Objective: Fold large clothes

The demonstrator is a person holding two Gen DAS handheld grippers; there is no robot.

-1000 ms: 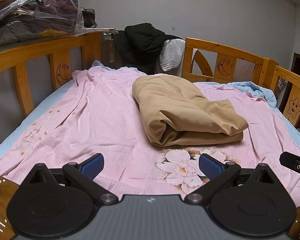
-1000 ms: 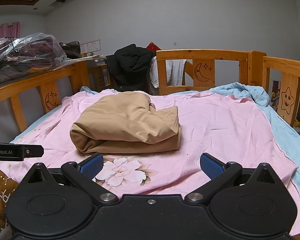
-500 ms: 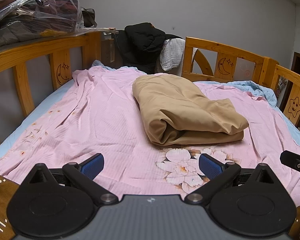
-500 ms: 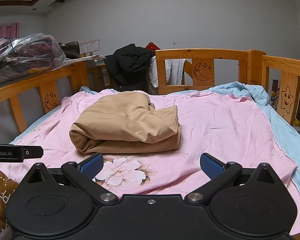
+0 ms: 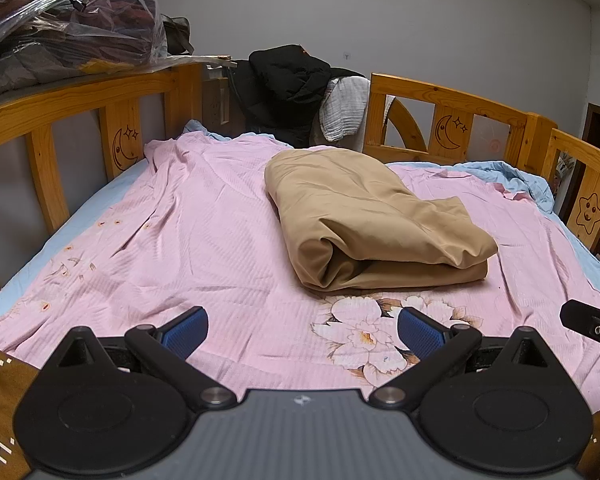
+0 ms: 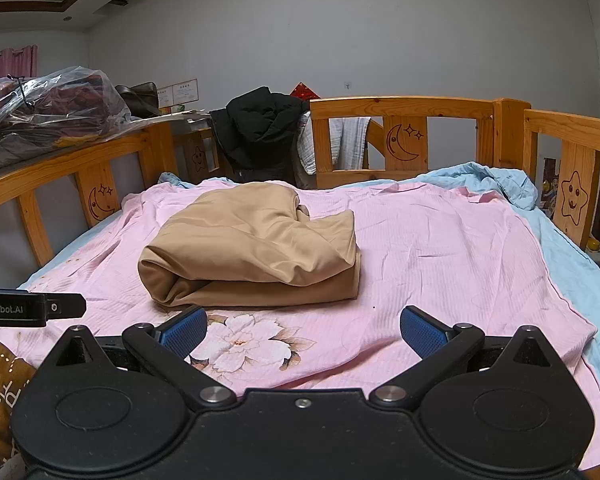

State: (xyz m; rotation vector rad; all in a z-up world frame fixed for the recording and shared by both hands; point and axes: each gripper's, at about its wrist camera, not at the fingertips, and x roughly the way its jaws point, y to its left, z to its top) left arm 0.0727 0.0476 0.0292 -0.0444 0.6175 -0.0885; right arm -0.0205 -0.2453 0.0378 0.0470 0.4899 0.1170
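Observation:
A tan garment (image 5: 372, 216) lies folded into a thick bundle on the pink floral sheet (image 5: 204, 240) in the middle of the bed. It also shows in the right wrist view (image 6: 256, 244). My left gripper (image 5: 302, 330) is open and empty, hovering near the front of the bed, short of the bundle. My right gripper (image 6: 303, 330) is open and empty too, just in front of the bundle's near edge. The right gripper's tip (image 5: 592, 326) shows at the right edge of the left wrist view; the left gripper's body (image 6: 32, 309) shows at the left of the right wrist view.
A wooden bed rail (image 5: 80, 100) with moon and star carvings surrounds the bed. A black jacket (image 5: 288, 80) and grey-white cloth (image 5: 344, 110) hang at the far end. Bagged clothes (image 5: 64, 28) sit on a ledge at left. A blue sheet (image 6: 572, 256) lies along the right.

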